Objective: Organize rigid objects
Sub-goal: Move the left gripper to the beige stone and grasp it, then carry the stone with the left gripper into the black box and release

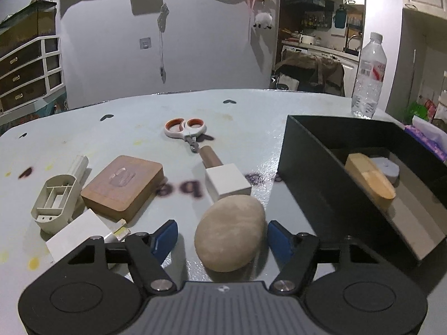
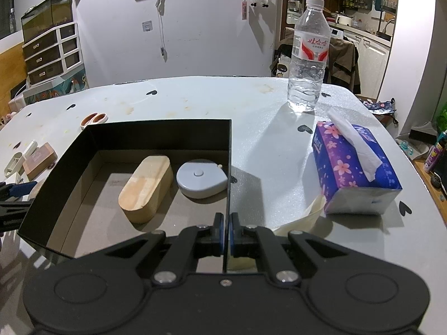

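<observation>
Pale table: stone, scissors, black box, bottle.

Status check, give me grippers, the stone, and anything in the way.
Left gripper open, astride stone, pads not touching. Right gripper shut on box wall. White block touches stone's far side.

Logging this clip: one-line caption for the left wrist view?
Left tongs straddle a tan stone, pads not yet touching, beside the black box.

Water bottle upright near tissue box; drawer unit by wall.
</observation>
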{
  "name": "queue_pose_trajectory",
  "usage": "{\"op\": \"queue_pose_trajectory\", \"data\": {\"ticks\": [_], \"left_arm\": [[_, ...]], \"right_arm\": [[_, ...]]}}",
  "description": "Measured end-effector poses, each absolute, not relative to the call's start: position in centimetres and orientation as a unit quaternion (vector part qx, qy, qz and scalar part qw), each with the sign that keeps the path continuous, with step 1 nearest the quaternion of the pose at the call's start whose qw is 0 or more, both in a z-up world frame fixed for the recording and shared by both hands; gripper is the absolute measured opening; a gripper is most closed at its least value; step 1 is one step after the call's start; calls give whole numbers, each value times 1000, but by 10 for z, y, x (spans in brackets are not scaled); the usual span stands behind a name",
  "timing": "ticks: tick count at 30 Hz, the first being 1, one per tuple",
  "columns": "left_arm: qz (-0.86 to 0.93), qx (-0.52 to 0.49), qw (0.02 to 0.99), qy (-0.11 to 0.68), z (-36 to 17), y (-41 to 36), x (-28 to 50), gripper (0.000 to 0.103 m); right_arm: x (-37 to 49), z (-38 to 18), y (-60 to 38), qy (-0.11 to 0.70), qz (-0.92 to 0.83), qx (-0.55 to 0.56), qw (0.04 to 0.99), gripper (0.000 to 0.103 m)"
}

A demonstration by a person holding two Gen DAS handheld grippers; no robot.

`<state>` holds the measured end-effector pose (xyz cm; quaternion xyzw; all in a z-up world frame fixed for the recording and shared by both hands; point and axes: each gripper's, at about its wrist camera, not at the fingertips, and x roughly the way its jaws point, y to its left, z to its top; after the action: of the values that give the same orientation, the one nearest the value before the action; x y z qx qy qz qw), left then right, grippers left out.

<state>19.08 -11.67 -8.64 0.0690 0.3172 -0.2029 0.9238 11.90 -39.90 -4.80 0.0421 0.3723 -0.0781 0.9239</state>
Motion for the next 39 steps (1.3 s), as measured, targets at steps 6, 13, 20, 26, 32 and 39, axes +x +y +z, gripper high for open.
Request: {"op": "queue_pose_trajectory", "data": {"ticks": [6,13,20,26,32,39], "left_arm": [[-215,84,923,309,-85,-122,189,51],[-202,72,924,317,-83,-121,188,51],[-195,58,928,313,-69,-113,175,51],[-219,16,928,300,-37,-113,170,51],[-290,9,910,297,-7,-148,168,51],[-375,8,860,346,-12,-209,176,51]], "right_arm": [[119,-49,-399,372,-78,42,924,4],[119,-50,-398,374,-80,37,923,4],[120,-50,-396,376,-81,32,922,4],[121,-50,-397,376,-81,33,922,4],[121,-50,-397,376,-82,32,922,4],[121,-49,-397,376,-82,36,922,4]]}}
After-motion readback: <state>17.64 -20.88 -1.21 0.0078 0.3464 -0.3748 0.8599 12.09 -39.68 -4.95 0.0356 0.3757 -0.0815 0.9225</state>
